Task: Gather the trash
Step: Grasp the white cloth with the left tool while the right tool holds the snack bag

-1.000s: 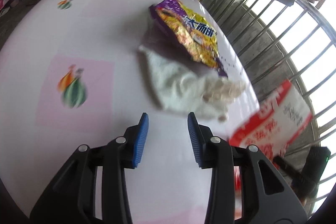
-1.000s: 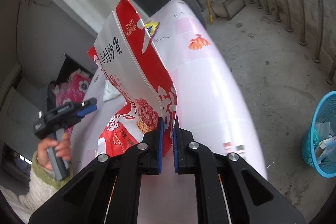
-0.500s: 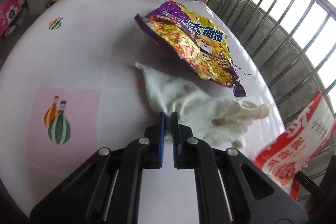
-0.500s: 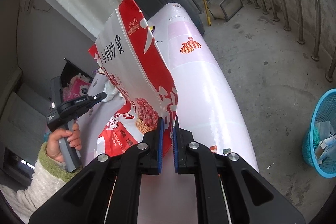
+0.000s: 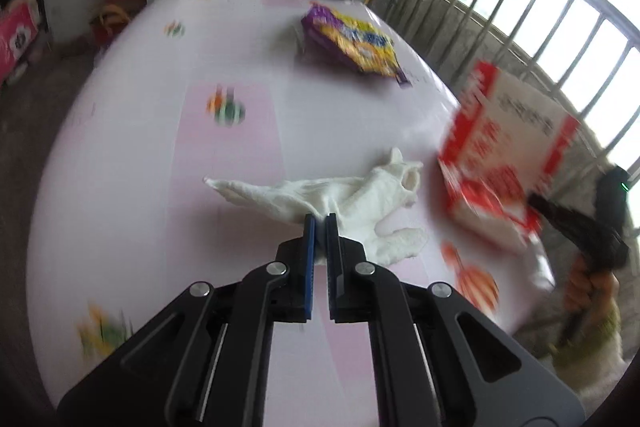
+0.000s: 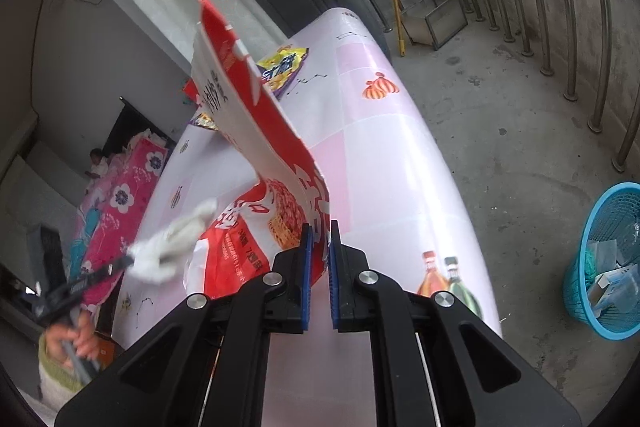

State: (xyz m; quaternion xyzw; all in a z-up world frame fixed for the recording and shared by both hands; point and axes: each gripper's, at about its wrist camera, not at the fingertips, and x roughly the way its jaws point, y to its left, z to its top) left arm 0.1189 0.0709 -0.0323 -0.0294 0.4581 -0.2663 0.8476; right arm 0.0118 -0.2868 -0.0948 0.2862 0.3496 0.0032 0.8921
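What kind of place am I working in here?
Likely a home's barred balcony or porch: metal railing bars over a concrete floor, a table in patterned plastic cloth, and a blue wastebasket on the floor.

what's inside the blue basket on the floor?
The blue basket holds pale paper or packaging scraps and something greenish near the wall. Its lower contents are hidden by the mesh and that top layer.

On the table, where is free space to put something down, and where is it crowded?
Free: the near left part of the table, between the white cloth and the left edge; also the far left, beside the purple snack bag. Crowded: the right side, where the cloth and the red bag are close together.
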